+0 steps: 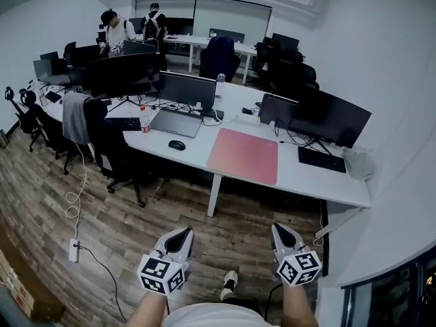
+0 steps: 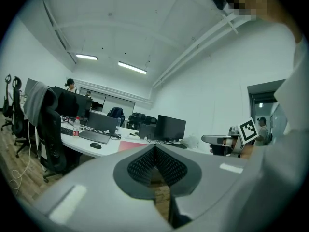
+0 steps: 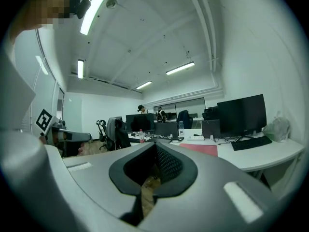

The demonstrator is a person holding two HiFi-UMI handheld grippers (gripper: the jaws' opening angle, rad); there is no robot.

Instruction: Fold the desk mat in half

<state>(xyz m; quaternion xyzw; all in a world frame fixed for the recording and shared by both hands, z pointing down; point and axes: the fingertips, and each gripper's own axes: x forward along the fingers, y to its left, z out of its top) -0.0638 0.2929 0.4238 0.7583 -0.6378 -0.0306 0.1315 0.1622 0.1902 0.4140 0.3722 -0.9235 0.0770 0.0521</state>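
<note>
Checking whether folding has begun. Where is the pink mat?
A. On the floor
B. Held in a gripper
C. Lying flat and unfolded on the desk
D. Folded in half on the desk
C: the mat lies spread flat on the desk, while the left gripper and right gripper hang well short of it, over the floor.

Left tool (image 2: 155,148) closed, empty, desk mat (image 2: 131,145) seemingly flat
</note>
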